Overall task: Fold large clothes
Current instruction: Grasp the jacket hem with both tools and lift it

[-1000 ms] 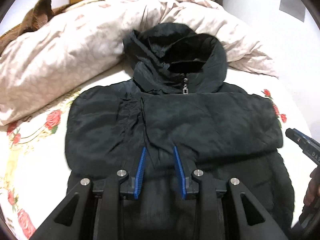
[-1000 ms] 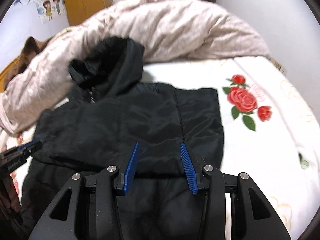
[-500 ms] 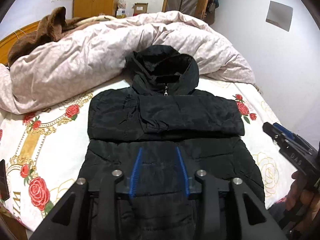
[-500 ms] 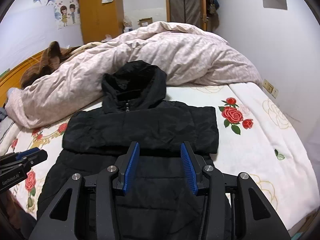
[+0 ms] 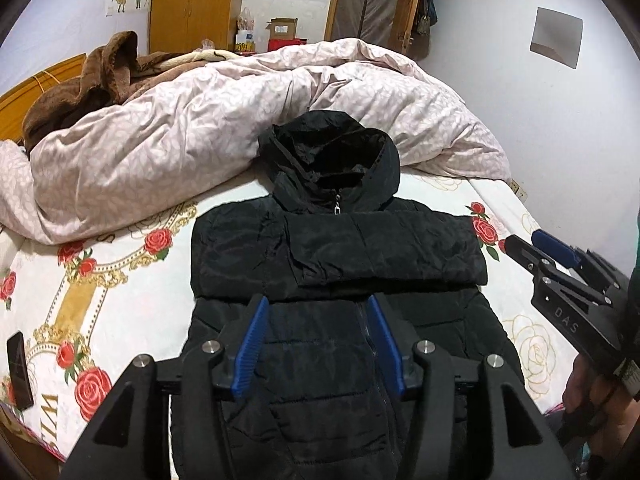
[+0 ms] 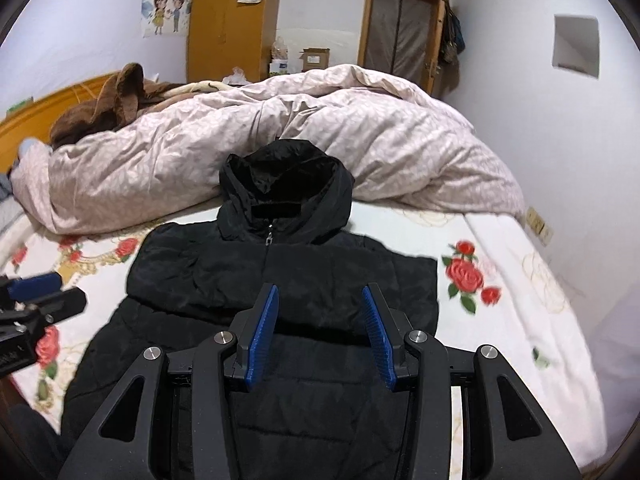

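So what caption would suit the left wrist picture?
Open left gripper above a black hooded jacket, sleeves folded across its chest, on a rose-print bed.

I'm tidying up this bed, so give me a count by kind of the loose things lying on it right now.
Jackets: 1, black jacket
Duvets: 1, pink duvet
Blankets: 1, brown blanket
Phones: 1, phone at the bed's left edge
Total: 4
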Available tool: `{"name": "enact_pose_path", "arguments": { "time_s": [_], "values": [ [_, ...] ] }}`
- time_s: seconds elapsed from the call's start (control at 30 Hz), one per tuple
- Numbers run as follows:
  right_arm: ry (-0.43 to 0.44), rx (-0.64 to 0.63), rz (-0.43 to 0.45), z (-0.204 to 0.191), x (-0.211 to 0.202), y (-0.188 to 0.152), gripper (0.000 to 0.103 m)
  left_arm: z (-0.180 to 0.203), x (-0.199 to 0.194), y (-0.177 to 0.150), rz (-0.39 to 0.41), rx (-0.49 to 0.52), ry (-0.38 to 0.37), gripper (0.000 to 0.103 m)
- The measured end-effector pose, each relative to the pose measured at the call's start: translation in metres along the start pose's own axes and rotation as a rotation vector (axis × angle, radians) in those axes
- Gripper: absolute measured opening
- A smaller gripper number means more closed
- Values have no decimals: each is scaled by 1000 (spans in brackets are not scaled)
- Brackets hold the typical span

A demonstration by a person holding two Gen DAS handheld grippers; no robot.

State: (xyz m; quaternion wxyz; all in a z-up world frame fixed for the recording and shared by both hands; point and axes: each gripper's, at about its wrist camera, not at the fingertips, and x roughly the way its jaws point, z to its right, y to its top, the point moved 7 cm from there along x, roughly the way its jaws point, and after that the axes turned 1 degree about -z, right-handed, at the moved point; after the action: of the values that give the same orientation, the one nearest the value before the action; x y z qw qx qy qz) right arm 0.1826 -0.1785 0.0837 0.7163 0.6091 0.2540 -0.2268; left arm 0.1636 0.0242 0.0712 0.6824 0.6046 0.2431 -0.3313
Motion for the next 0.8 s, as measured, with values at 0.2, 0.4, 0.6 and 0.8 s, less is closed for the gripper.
{"name": "enact_pose_path", "arguments": {
  "time_s": [0.2,0.4,0.6,0.8],
  "values": [
    [30,1,-8,7,17,21,44,-12,18,26,-3,5,-6,59],
    [89,37,-71,23,60,35,45,-27,61,62,-22,-11,-12,62],
    [125,83,-117,41,121,61,45,-44,126,106,-45,-24,1,62],
    [140,70,-165,45,196,87,45,-63,201,151,-69,-57,16,62]
  ]
}}
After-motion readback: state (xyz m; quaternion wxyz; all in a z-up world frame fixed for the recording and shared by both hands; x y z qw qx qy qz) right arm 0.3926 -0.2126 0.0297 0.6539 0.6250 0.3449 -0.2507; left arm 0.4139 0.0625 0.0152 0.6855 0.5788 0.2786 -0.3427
